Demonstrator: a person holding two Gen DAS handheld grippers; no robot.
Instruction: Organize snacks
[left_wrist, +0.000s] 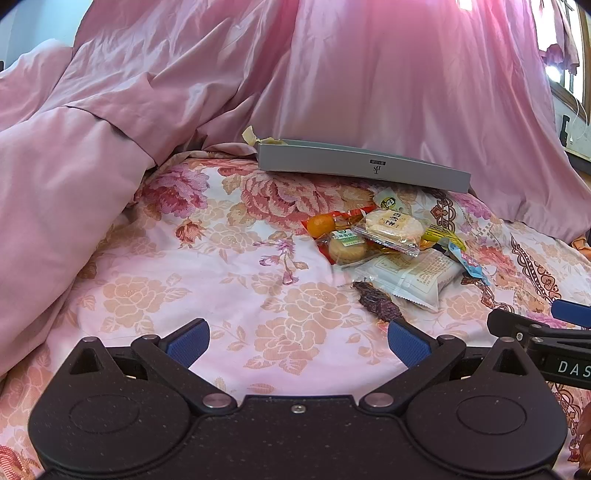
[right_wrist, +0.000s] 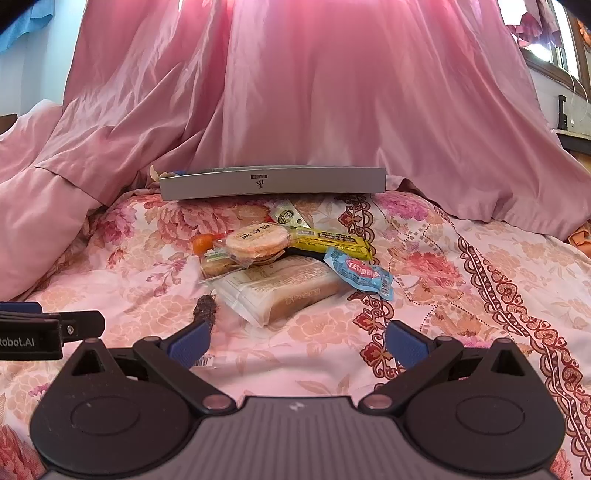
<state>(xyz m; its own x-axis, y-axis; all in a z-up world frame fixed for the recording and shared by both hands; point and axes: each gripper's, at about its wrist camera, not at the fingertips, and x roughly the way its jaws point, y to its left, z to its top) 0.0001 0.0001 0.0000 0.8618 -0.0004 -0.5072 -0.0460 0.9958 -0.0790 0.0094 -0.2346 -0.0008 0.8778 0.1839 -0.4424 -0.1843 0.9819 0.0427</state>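
Bed (right_wrist: 461, 295) with floral sheet carries grey tray (right_wrist: 273, 182) at back, snack pile (right_wrist: 280, 258) just in front, dark dried piece (right_wrist: 205, 312) nearer, pink duvet (right_wrist: 55, 192) bunched left.

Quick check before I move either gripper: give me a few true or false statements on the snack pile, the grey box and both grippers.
1. Both the left gripper and the right gripper are open and hold nothing. True.
2. The grey box lies nearer the cameras than the snack pile. False: it lies beyond the pile, against the pink quilt.
3. The round rice cracker sits on top of other snacks. True.
4. The blue wrapper is inside the grey box. False: it lies on the floral bedsheet, against the large bread pack.
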